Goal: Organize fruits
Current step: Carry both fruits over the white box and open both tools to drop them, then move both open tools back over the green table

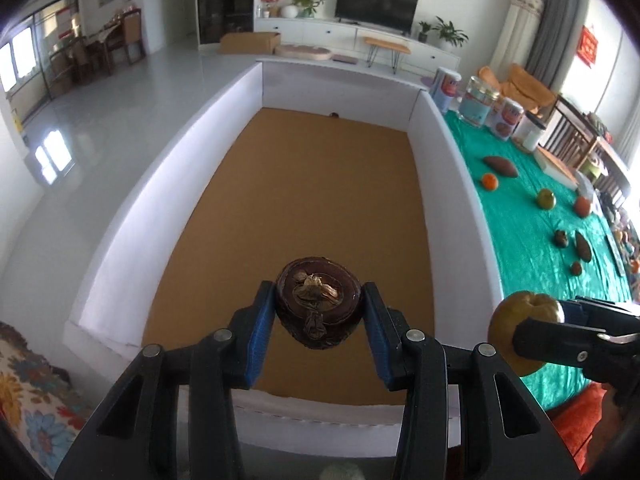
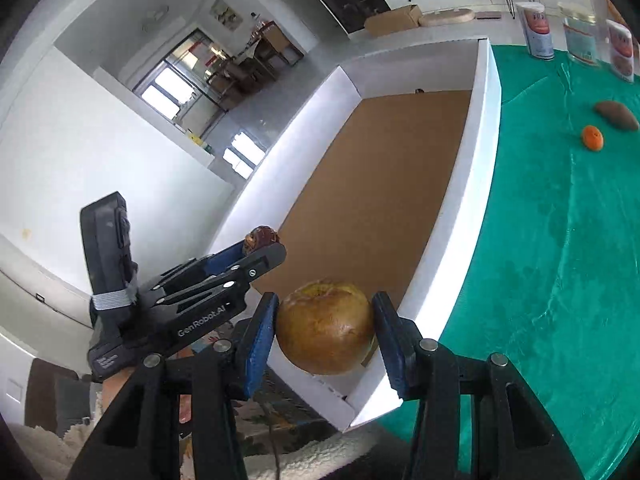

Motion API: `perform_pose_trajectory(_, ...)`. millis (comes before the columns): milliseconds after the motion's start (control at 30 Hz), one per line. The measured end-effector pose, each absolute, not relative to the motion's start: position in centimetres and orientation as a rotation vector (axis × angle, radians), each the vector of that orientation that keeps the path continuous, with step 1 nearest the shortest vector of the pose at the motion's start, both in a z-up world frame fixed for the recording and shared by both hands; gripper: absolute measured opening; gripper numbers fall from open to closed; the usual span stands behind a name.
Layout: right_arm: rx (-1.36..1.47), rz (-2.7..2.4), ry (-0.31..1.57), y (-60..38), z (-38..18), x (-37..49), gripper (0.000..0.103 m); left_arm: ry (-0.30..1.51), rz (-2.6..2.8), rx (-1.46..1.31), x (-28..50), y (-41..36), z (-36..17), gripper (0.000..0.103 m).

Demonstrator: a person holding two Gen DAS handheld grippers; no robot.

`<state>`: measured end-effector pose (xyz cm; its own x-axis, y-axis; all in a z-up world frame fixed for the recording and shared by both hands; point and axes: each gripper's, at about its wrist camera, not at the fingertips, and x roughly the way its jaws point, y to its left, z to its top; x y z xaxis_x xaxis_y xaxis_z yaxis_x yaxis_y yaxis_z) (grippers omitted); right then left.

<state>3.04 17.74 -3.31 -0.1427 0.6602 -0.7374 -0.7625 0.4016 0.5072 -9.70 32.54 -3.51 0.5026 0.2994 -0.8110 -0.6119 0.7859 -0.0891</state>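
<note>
over the box: two fruits are held above the near end of the white-walled box (image 1: 248, 92), whose brown floor is seen bare but for a small dark speck at the far wall.
left gripper (image 1: 320, 312): clenched on a dark brown fruit (image 1: 318, 306), inside the box's near wall.
right gripper (image 2: 326, 332): clenched on a yellow-green apple (image 2: 326, 328), at the box's near right corner.
done: two fruits lifted; none judged placed yet.
left: an orange fruit (image 1: 489, 181), a brown oblong one (image 1: 501, 166) and others are scattered on the green cloth (image 1: 528, 232) right of the box.
</note>
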Motion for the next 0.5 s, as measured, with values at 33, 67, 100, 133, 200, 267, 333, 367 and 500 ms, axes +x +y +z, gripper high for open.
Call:
perform_pose_trajectory(33,-0.143,1.222,1.189,18.3,-3.9,2.9,0.049,0.894,0.577,-0.381,-9.6,32.5,-3.7,0.045)
perform_pose_trajectory(67,-0.155,1.211,1.186,18.5,-4.4,3.0,0.050,0.895,0.589,-0.367,-9.4,32.4,-3.8,0.048)
perform_pose_trajectory(100,-0.133,1.221,1.186,18.5,-4.6,3.2,0.050,0.890,0.594,-0.351,-9.2,32.2,-3.8,0.050)
perform_pose_trajectory(133,-0.113,1.216,1.186,18.2,-4.5,3.5,0.053,0.885,0.597,-0.337,-8.9,32.0,-3.6,0.059)
perform_pose_trajectory(200,-0.069,1.208,1.165,15.9,-3.6,4.4,0.062,0.858,0.600,-0.313,-8.6,31.7,-2.9,0.068)
perform_pose_trajectory(267,-0.030,1.203,1.114,13.6,-1.6,5.2,0.063,0.817,0.582,-0.298,-8.1,31.1,-1.9,0.073)
perform_pose_trajectory(333,-0.049,1.167,1.037,10.8,1.1,6.1,0.068,0.772,0.543,-0.289,-7.2,30.1,-0.7,0.083)
perform_pose_trajectory(367,-0.094,1.122,0.985,8.8,2.4,6.1,0.077,0.749,0.517,-0.278,-6.5,29.4,-0.1,0.090)
perform_pose_trajectory(500,-0.324,0.827,0.774,-0.6,6.2,6.2,0.086,0.675,0.408,-0.230,-3.4,25.8,1.2,0.094)
